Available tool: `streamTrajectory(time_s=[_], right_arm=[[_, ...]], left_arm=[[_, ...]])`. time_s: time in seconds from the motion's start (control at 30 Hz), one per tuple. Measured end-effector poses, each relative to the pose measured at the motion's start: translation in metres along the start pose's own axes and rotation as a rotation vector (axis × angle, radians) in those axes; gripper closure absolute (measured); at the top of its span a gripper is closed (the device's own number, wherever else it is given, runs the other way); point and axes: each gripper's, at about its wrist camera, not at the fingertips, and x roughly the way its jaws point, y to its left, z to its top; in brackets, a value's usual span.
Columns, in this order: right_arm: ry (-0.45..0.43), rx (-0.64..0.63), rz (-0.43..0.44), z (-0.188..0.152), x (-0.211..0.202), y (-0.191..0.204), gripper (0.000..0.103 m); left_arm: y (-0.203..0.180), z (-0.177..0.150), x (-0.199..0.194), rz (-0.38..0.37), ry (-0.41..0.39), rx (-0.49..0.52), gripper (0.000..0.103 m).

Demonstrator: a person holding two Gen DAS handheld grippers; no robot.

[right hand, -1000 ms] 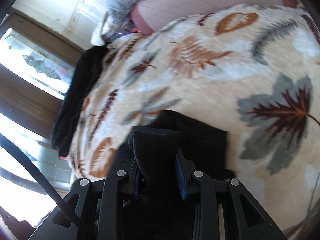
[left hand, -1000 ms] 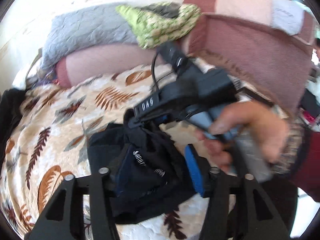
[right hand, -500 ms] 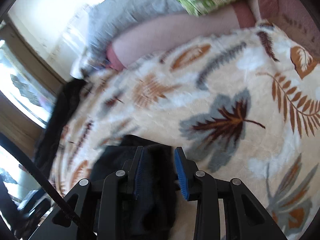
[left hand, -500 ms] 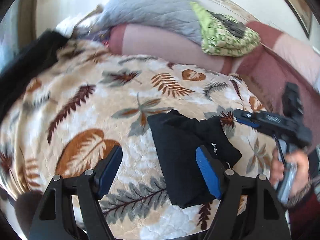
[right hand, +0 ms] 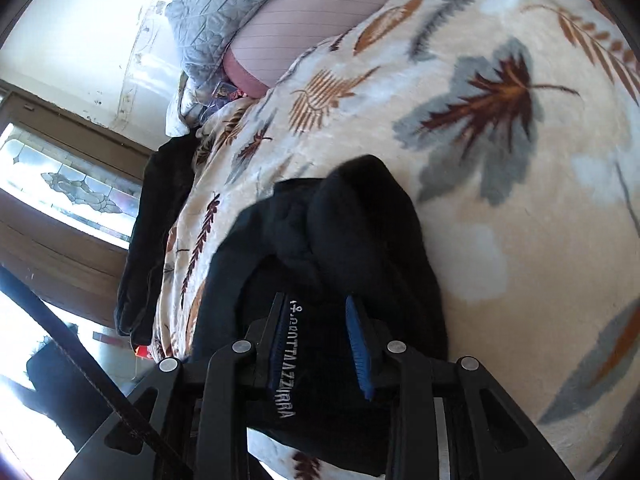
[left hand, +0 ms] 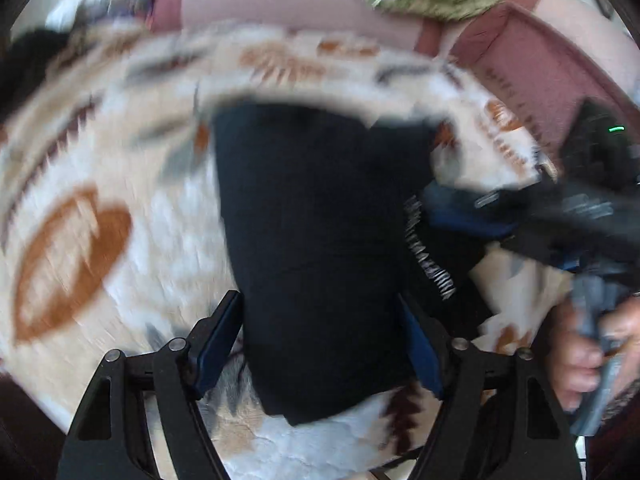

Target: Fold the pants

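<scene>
1. Opening wider, the left gripper (left hand: pixel 320 344) had dropped from half a second earlier to straddle the near end of the folded black fabric pants (left hand: pixel 312 240), pads not visibly pressing.
2. The right gripper (right hand: pixel 316 344) pinched a lettered fold of the pants.
3. The bundle lay mid-way on the cream leaf-print blanket (left hand: pixel 120 184), compact; folding looked nearly finished.

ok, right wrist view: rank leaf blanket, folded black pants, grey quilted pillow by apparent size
1. leaf blanket
2. folded black pants, though nearness to the camera inflates them
3. grey quilted pillow
</scene>
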Motion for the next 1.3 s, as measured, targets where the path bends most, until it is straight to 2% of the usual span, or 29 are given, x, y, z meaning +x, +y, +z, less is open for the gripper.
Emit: streamTrajectory(time_s=[0.03,0.1,0.17,0.27,0.3,0.33,0.4,0.47,0.53,0.67,0.77,0.9,0.97,1.07,1.13,1.2,1.3], right_arm=[[0.000,-0.003,0.004,-0.001,0.000,-0.001,0.072],[-0.002,-0.019,-0.007,-0.003,0.001,0.000,0.072],[0.001,-0.041,-0.022,-0.002,0.001,0.000,0.071],[0.004,-0.082,-0.049,-0.003,0.002,0.005,0.071],[0.003,-0.092,-0.053,-0.003,0.003,0.006,0.070],[0.001,-0.098,-0.055,-0.004,0.004,0.006,0.070],[-0.006,-0.099,-0.051,-0.004,0.005,0.006,0.070],[-0.011,-0.088,-0.042,-0.004,0.005,0.004,0.070],[-0.012,-0.078,-0.036,-0.004,0.005,0.002,0.070],[-0.016,-0.082,-0.045,-0.005,0.005,0.004,0.070],[-0.023,-0.095,-0.053,-0.005,0.006,0.006,0.070],[-0.037,-0.107,-0.059,-0.006,0.002,0.008,0.069],[-0.073,-0.100,-0.059,-0.008,-0.008,0.010,0.065],[-0.166,-0.098,-0.025,-0.003,-0.032,0.016,0.062],[-0.192,-0.109,0.005,0.004,-0.039,0.023,0.060],[-0.190,-0.110,0.047,0.016,-0.037,0.030,0.051],[-0.142,-0.103,0.070,0.033,-0.017,0.036,0.050]], left_arm=[[0.005,-0.002,0.000,-0.030,-0.017,-0.024,0.022],[0.006,0.002,-0.006,-0.037,0.007,-0.026,0.022],[0.007,0.007,-0.024,-0.075,-0.004,-0.042,0.022],[0.006,0.013,-0.064,-0.123,-0.104,-0.048,0.022],[0.005,0.015,-0.072,-0.113,-0.137,-0.042,0.022],[0.004,0.018,-0.078,-0.079,-0.163,-0.034,0.022],[0.001,0.023,-0.073,0.061,-0.177,0.004,0.022],[0.000,0.024,-0.049,0.194,-0.120,0.037,0.023],[0.001,0.021,-0.031,0.236,-0.082,0.044,0.023],[-0.006,0.014,-0.029,0.278,-0.126,0.092,0.023],[-0.001,0.014,-0.028,0.256,-0.132,0.085,0.020],[0.019,0.019,-0.039,0.163,-0.066,-0.044,0.020],[0.022,0.020,-0.054,0.144,-0.097,-0.078,0.020],[0.015,0.018,-0.069,0.169,-0.162,-0.047,0.020],[0.008,0.015,-0.068,0.159,-0.172,-0.019,0.020],[0.002,0.011,-0.060,0.150,-0.143,0.003,0.020],[-0.002,0.005,-0.051,0.135,-0.102,0.007,0.020]])
